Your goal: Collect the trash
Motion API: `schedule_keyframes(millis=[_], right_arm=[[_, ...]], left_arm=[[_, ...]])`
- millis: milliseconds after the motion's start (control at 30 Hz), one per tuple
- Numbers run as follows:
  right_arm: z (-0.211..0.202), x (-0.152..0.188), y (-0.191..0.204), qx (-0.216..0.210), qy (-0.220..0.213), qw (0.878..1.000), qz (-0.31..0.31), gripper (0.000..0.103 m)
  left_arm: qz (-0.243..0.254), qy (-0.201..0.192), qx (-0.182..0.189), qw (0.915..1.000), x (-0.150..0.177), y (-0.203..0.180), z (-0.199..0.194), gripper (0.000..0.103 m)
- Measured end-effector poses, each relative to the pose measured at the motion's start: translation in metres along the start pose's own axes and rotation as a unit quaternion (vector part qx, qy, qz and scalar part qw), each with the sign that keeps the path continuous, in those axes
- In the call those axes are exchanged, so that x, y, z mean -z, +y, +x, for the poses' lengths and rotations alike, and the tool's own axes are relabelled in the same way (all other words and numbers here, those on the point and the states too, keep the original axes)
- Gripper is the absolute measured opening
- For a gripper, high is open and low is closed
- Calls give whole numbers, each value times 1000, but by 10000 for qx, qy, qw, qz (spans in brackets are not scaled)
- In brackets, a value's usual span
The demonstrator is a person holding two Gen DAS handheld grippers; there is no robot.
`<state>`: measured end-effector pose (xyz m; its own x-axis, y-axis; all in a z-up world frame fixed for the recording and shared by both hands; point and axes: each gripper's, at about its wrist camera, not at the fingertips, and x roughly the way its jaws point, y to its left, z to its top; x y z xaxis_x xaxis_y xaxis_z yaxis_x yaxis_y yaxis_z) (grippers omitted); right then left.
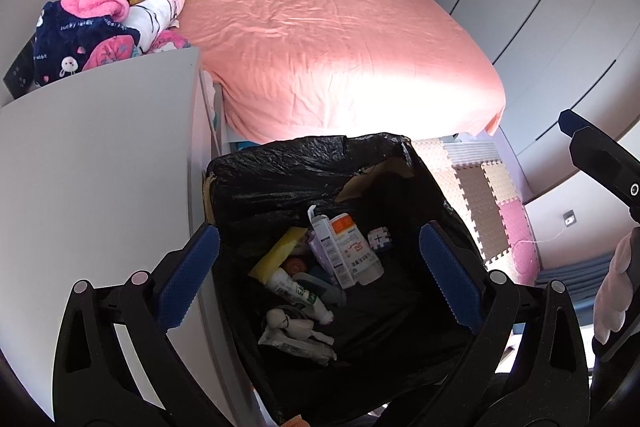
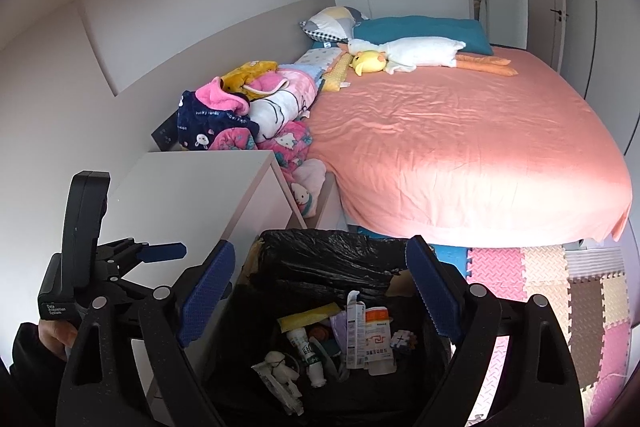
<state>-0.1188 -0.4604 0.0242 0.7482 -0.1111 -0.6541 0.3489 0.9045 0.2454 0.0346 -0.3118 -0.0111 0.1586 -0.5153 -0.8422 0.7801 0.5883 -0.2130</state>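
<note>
A bin lined with a black bag [image 1: 280, 167] [image 2: 328, 259] stands on the floor at the foot of the bed, beside a white cabinet. Inside lie several pieces of trash: a white-and-orange box [image 1: 352, 247] [image 2: 376, 339], a white bottle [image 1: 300, 293] [image 2: 310, 355], a yellow packet [image 1: 276, 253] [image 2: 308, 317] and a clear wrapper [image 1: 296, 339] [image 2: 280, 379]. My left gripper [image 1: 320, 275] is open and empty above the bin. My right gripper [image 2: 320, 303] is open and empty above the bin too. The left gripper also shows in the right wrist view [image 2: 160, 253].
A white cabinet [image 1: 100, 147] [image 2: 192, 195] stands left of the bin. A bed with a pink sheet [image 1: 340, 47] [image 2: 460, 147] carries plush toys, pillows and a pile of clothes [image 1: 100, 27] [image 2: 248, 115]. Foam puzzle mats [image 1: 480, 195] [image 2: 560, 287] cover the floor to the right.
</note>
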Motion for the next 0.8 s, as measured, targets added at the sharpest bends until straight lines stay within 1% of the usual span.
schedule_keyframes(millis=[233, 700, 800], right_arm=[[-1, 1, 1, -18, 20, 10000, -1, 87], [4, 1, 10, -49, 79, 10000, -21, 87], [4, 2, 10, -64, 88, 9999, -27, 87]], left_arm=[[22, -48, -28, 10000, 0, 1, -2, 97], [83, 3, -18, 10000, 0, 2, -1, 97], [87, 34, -62, 9999, 0, 2, 0, 97]])
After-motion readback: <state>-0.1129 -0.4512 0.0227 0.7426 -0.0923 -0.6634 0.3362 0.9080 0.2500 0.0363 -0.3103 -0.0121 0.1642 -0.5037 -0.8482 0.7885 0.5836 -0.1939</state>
